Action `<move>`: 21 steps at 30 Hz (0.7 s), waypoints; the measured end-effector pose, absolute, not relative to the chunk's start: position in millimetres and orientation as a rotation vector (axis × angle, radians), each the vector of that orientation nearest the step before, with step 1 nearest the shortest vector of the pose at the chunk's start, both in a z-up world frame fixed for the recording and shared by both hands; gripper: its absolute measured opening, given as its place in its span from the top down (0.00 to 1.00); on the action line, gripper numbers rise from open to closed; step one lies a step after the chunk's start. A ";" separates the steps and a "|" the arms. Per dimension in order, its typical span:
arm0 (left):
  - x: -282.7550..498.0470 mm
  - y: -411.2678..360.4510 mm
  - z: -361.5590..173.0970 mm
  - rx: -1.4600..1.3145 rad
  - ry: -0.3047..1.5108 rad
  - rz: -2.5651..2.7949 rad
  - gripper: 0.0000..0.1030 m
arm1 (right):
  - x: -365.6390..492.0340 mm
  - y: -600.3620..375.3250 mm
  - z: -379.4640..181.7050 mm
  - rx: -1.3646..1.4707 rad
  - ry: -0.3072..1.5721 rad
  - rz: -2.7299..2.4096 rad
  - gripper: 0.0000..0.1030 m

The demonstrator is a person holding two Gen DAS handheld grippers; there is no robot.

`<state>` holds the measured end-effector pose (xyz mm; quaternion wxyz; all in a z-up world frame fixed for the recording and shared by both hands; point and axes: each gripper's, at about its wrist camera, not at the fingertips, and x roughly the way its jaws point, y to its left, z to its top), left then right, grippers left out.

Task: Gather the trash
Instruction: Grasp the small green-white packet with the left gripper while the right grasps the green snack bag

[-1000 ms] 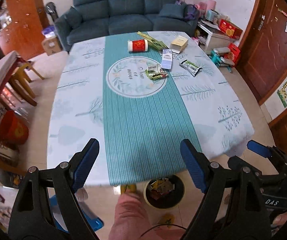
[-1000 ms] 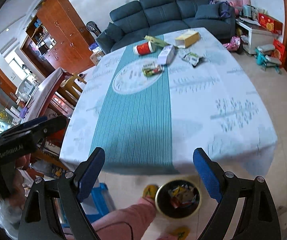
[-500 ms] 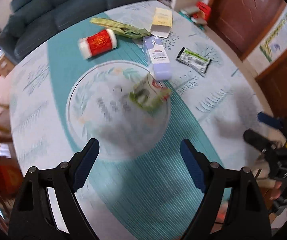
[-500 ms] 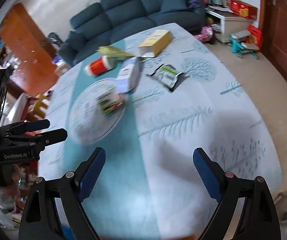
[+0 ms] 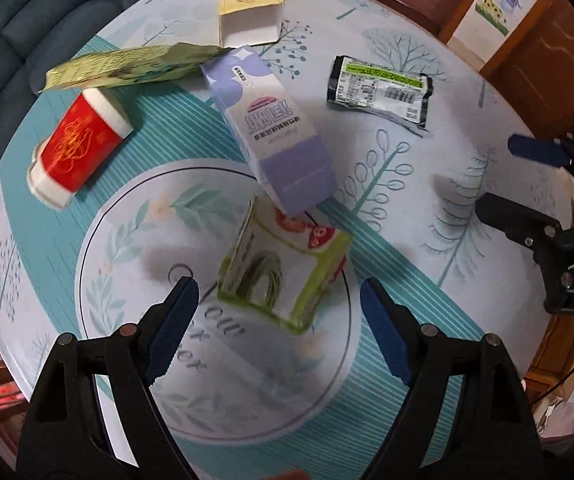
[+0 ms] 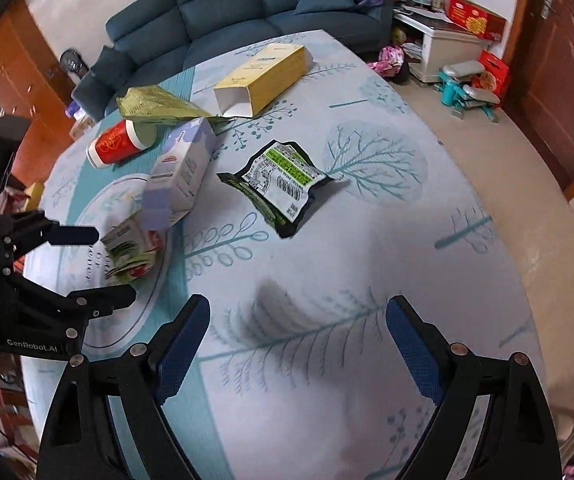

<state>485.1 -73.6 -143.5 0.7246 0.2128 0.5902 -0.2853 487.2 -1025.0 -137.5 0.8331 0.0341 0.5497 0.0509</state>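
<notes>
Left wrist view, read left to right: a red paper cup (image 5: 77, 148) lies on its side at about ten o'clock, with a crumpled green wrapper (image 5: 127, 66) just above it at eleven. The lavender carton (image 5: 271, 128) slants through the centre, its lower end touching a small green snack box (image 5: 283, 276), which sits between the spread, empty jaws of the left gripper (image 5: 279, 312). At twelve o'clock lies an open yellow box (image 5: 249, 0), and at two o'clock a black-and-green pouch (image 5: 379, 88) lies flat on the tablecloth (image 5: 427, 208). At three o'clock the right gripper (image 5: 503, 176) hangs over bare cloth, jaws wide and holding nothing. In the right wrist view that pouch (image 6: 283, 180) lies at twelve o'clock, well ahead of the right gripper (image 6: 297, 334). The risks, as I judge them: the snack box is light and looks already dented, so a squeeze could crush it or make it slip away; closing could also nudge the leaning carton; and the flat pouch gives the pads little to catch, so they may pinch the cloth instead.
</notes>
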 end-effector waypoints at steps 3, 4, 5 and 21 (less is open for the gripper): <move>494.7 -76.4 -149.9 0.464 1.312 -0.611 0.23 | 501.2 -1020.9 -141.9 0.008 1.168 0.132 0.09; 498.1 -76.2 -152.1 0.455 1.320 -0.607 0.26 | 505.8 -1019.8 -143.1 -0.014 1.169 0.139 0.09; 501.5 -75.3 -154.4 0.438 1.333 -0.608 0.34 | 510.7 -1018.2 -144.2 -0.039 1.169 0.149 0.09; 517.2 -47.2 -153.6 0.227 1.370 -0.589 0.83 | 593.5 -977.9 -166.2 -0.368 1.182 0.325 0.08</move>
